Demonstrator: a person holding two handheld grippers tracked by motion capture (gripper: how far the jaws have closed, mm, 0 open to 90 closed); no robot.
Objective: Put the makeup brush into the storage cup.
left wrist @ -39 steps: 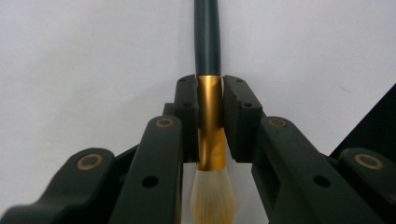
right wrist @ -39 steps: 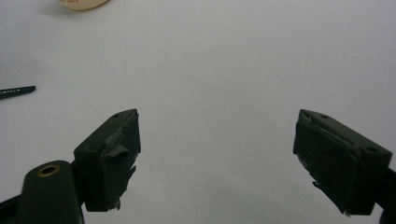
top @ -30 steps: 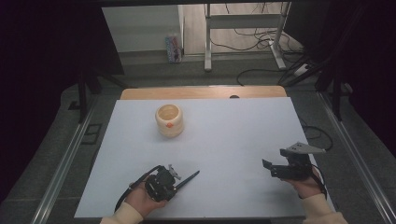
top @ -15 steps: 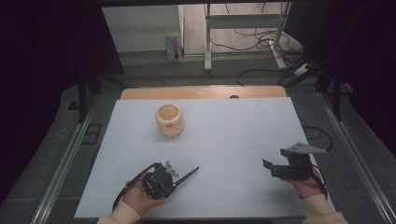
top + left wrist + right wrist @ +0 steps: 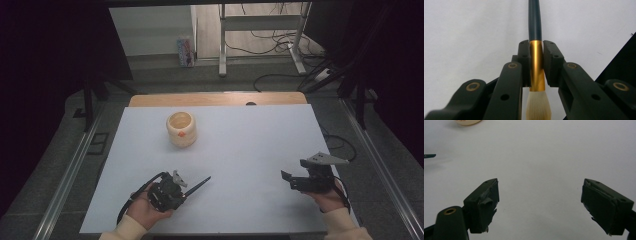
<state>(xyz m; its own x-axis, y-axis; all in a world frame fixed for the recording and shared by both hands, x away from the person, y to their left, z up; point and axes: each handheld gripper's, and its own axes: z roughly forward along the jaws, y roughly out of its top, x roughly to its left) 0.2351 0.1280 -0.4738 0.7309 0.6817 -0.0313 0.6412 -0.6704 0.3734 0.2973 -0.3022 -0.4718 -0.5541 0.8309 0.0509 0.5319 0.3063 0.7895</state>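
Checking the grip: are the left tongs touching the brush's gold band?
Touching. The left gripper view shows both jaws of the left tongs pressed against the brush on its gold band.

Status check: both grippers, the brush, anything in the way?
Left gripper shut on brush, gold ferrule clamped. Right gripper open, nothing held. Cream cup upright at table's far side, apart from both.

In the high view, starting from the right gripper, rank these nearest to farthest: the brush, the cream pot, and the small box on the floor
1. The dark-handled brush, left of the right gripper, near edge.
2. The round cream-coloured pot, farther left, mid-table.
3. The small printed box, on the floor beyond the table.
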